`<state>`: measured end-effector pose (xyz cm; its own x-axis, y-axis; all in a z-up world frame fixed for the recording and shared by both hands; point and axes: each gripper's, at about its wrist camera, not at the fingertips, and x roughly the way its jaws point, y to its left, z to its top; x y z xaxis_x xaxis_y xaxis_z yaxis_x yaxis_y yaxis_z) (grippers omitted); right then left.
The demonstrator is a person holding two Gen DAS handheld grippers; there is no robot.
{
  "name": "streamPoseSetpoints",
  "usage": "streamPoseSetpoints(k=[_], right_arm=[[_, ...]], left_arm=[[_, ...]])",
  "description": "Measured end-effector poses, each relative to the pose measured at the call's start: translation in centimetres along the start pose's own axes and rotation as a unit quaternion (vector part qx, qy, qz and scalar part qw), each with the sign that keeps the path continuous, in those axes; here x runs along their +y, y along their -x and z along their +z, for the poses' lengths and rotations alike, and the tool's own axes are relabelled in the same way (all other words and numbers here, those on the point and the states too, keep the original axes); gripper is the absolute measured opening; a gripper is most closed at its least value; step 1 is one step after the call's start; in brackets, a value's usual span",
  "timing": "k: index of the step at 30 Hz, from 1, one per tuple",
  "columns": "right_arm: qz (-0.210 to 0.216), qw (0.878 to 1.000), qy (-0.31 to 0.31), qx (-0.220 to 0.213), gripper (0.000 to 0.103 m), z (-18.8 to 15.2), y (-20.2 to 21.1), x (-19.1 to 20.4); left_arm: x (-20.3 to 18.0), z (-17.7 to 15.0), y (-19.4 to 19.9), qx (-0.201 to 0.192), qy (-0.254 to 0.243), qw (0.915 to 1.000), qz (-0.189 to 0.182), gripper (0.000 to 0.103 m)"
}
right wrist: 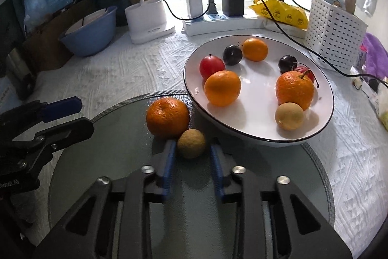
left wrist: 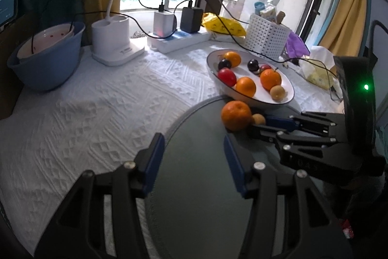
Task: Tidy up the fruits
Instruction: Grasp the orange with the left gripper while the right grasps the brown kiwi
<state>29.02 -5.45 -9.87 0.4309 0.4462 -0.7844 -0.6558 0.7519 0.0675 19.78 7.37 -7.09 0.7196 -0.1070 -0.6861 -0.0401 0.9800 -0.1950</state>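
A white oval plate (right wrist: pixel 325 98) holds oranges, dark plums, red fruits and a small tan fruit (right wrist: pixel 289 116). Beside it on a grey glass round (right wrist: pixel 121 162) lie an orange (right wrist: pixel 167 117) and a small tan fruit (right wrist: pixel 191 143). My right gripper (right wrist: pixel 191 152) is open with its fingers on either side of that tan fruit, not closed on it. My left gripper (left wrist: pixel 194 157) is open and empty over the glass round, left of the orange (left wrist: pixel 235 115). The plate (left wrist: pixel 218 86) and right gripper (left wrist: pixel 260 124) also show in the left wrist view.
A blue bowl (left wrist: pixel 46 64), a white lamp base (left wrist: pixel 114 43), a power strip with chargers and cables (left wrist: pixel 179 38), a yellow packet (left wrist: pixel 224 24) and a white perforated basket (left wrist: pixel 266 37) line the far side by the window. A white textured cloth (left wrist: pixel 97 108) covers the table.
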Motion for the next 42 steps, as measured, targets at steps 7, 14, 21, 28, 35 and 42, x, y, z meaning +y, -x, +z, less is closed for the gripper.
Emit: streamPoseSetpoints(k=[7, 14, 21, 28, 35, 42], right_arm=[[0.007, 1.000, 0.000, -0.006, 0.028, -0.9, 1.1, -0.3], [-0.009, 1.000, -0.015, -0.018, 0.028, -2.1, 3.0, -2.1], [-0.022, 0.999, -0.042, -0.026, 0.028, -3.2, 4.3, -4.9], [-0.025, 0.998, -0.052, -0.031, 0.028, -3.4, 4.7, -6.2], [-0.028, 0.997, -0.060, -0.035, 0.028, -3.5, 5.0, -7.0], [-0.029, 0.997, -0.061, -0.040, 0.028, -3.4, 5.4, -7.2]], left_arm=[[-1.5, 0.3, -1.0, 0.010, -0.013, 0.9999, -0.003, 0.053], [-3.3, 0.7, -2.4, 0.020, -0.039, 0.9990, -0.009, 0.053], [-5.6, 1.4, -4.1, 0.026, -0.086, 0.9959, 0.014, 0.053], [-6.0, 2.0, -6.0, 0.046, -0.085, 0.9950, 0.024, 0.053], [-6.4, 2.5, -6.5, 0.042, -0.091, 0.9945, 0.029, 0.048], [-6.3, 2.3, -6.2, 0.044, -0.084, 0.9954, 0.015, 0.040]])
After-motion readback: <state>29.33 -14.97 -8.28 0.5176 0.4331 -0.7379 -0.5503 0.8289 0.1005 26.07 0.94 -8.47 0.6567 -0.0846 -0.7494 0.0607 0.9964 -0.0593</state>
